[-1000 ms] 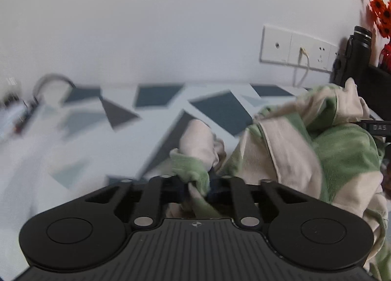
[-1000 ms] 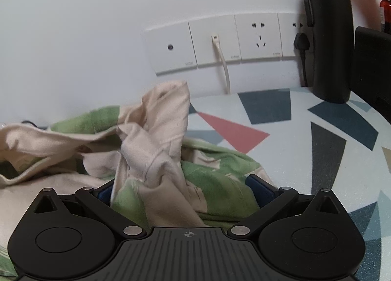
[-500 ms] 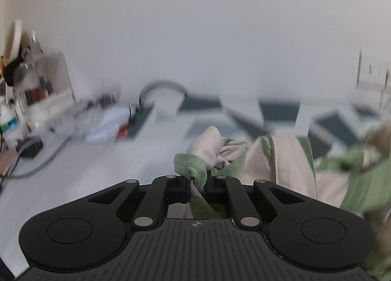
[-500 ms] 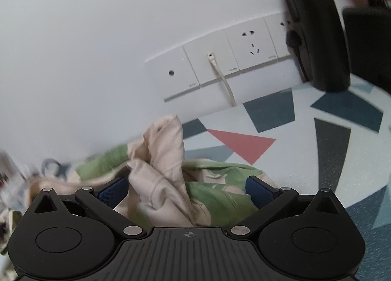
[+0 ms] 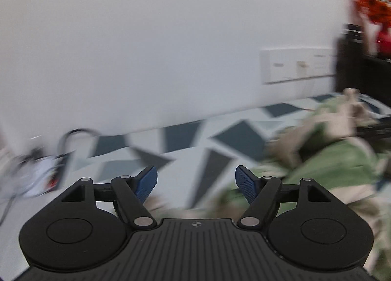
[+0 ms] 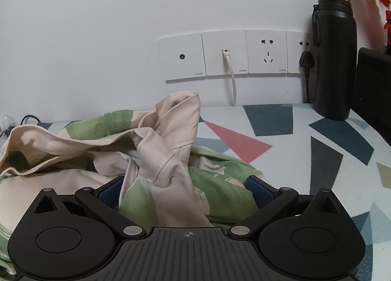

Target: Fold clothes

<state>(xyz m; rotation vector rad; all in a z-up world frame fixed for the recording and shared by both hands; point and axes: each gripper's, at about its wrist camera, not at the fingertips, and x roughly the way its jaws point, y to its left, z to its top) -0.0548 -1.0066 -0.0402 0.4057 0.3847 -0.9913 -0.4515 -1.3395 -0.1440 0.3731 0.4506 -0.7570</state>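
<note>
A crumpled green and beige garment (image 6: pixel 156 149) lies in a heap on the patterned table (image 6: pixel 325 156). My right gripper (image 6: pixel 185 190) is open, its blue pads on either side of a bunched fold of the cloth, jaws wide apart. In the blurred left wrist view the same garment (image 5: pixel 327 159) lies to the right. My left gripper (image 5: pixel 196 181) is open with nothing between its blue pads, above the table's bare surface (image 5: pixel 185 139).
A black flask (image 6: pixel 334 56) and a dark box (image 6: pixel 374 88) stand at the back right by the wall sockets (image 6: pixel 244 54) with a white cable (image 6: pixel 232 80). Red flowers (image 5: pixel 374 7) are at the far right. Cables and clutter (image 5: pixel 41 168) lie at the left.
My left gripper was shut on a green fold of the garment; it has let go, opened and swung back to the right. My right gripper stays open over the cloth.
</note>
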